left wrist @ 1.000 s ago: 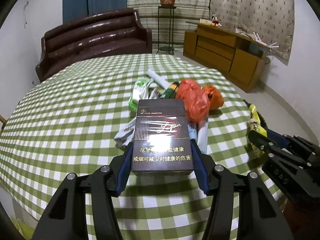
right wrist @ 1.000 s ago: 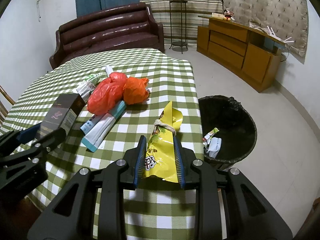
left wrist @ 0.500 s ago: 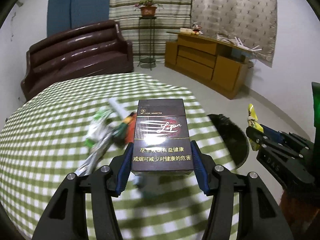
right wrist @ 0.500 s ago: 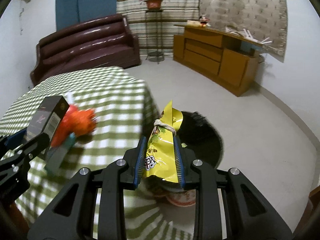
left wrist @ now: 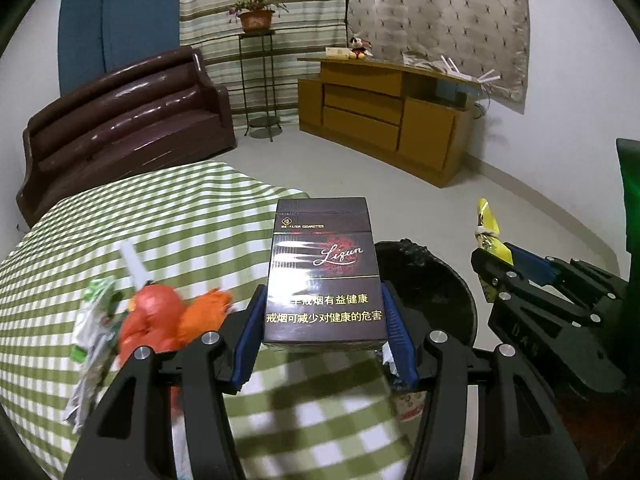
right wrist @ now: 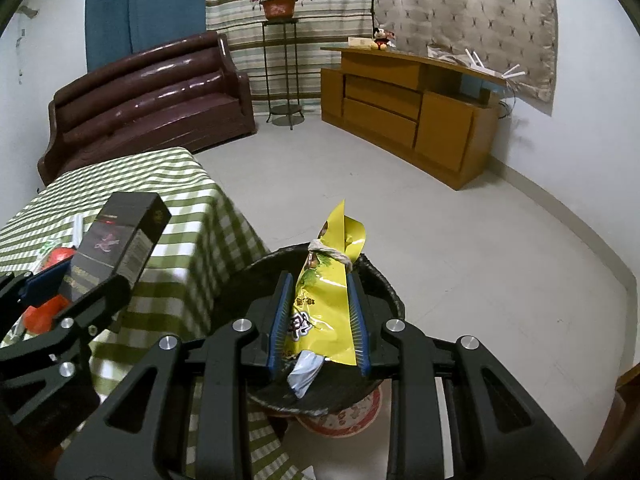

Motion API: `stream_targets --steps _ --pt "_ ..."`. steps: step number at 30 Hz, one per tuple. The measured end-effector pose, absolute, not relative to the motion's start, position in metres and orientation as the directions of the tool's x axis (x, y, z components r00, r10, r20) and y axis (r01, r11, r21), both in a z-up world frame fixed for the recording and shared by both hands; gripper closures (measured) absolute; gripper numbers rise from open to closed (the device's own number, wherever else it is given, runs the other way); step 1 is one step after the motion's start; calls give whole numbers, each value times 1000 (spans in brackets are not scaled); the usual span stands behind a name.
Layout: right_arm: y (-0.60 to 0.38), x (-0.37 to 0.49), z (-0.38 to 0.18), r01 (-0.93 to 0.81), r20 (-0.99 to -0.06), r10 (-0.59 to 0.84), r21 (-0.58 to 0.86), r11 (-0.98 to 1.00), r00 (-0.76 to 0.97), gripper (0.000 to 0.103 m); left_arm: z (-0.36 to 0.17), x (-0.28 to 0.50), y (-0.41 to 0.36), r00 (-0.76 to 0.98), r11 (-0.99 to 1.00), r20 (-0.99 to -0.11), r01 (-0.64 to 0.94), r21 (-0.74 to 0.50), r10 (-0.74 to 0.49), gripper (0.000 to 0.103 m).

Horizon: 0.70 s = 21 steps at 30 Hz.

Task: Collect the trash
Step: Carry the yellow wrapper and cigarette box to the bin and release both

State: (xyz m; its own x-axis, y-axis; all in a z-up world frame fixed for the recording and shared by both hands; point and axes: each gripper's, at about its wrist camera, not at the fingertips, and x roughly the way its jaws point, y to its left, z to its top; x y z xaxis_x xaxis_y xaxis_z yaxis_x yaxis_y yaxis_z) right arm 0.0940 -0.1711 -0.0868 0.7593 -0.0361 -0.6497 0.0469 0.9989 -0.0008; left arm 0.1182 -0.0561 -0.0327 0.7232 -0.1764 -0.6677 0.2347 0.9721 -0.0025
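My left gripper [left wrist: 325,308] is shut on a dark cigarette box [left wrist: 325,276], held above the table's right edge next to the black trash bin [left wrist: 436,284]. The box also shows in the right wrist view [right wrist: 116,240]. My right gripper [right wrist: 320,304] is shut on a yellow snack bag [right wrist: 326,300] tied with string, held over the bin [right wrist: 384,280]. The bag also shows in the left wrist view [left wrist: 490,232]. Red and orange plastic bags [left wrist: 168,316] and a green-white wrapper [left wrist: 94,320] lie on the green checked table [left wrist: 160,216].
A brown sofa [left wrist: 124,120] stands behind the table. A wooden cabinet [left wrist: 388,116] and a plant stand [left wrist: 260,80] line the far wall. A paper bowl [right wrist: 344,416] and wrappers lie in the bin. Grey floor lies right of the bin.
Both grippers have swung right from over the table to the trash bin, each still holding its item. The table trash now sits at the left of both views.
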Motion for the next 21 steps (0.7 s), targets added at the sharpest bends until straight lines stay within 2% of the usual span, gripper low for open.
stream_targets --steps 15,19,21 --pt "-199 123 -106 63 -682 -8 55 997 731 75 -50 155 -88 675 970 -720 244 13 -160 48" --pt "-204 127 -105 69 -681 -9 61 996 732 67 -50 159 -90 674 970 -722 244 14 -159 41" --pt "-204 127 -105 71 -681 -10 62 996 732 67 -49 158 -89 677 969 -719 245 15 -160 40"
